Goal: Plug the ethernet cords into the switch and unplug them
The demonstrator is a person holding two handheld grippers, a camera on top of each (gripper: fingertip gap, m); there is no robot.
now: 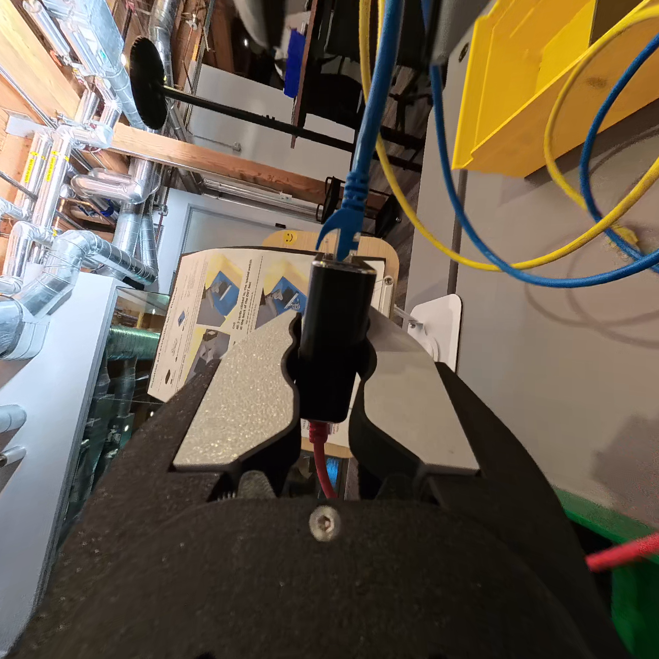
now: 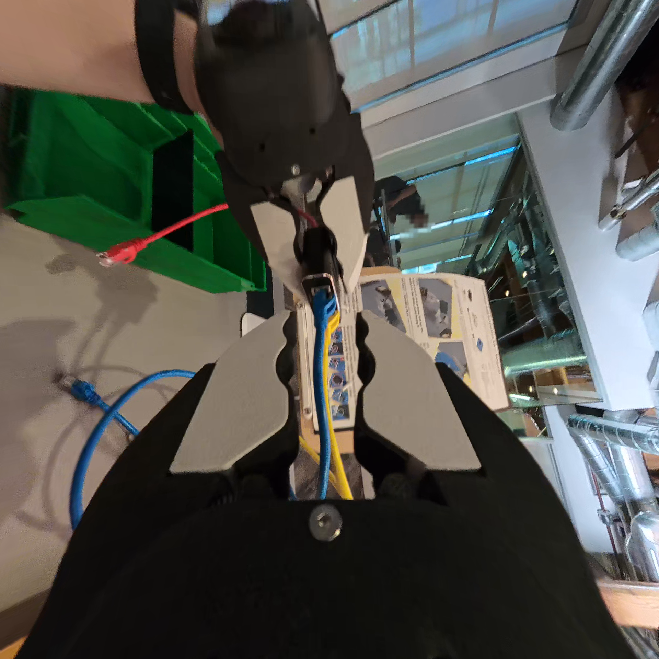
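The switch (image 1: pixel 333 342), a small black block, is pinched in the left claw (image 1: pixel 330 356) above the desk (image 1: pixel 535 356), with red (image 1: pixel 322 460), blue (image 1: pixel 353 192) and yellow (image 2: pixel 333 392) cords seated; plugging looks done, unplugging remains. The right claw (image 2: pixel 324 356) is spread around the blue and yellow cords.

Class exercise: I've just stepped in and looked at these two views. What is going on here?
A person is working with two hand-held claws. The left claw is shut on a small black switch, held up off the grey table. A blue cord is plugged into its far end, with a yellow cord beside it, and a red cord leaves the near end. The right claw stands open around the blue and yellow cords, gripping neither.
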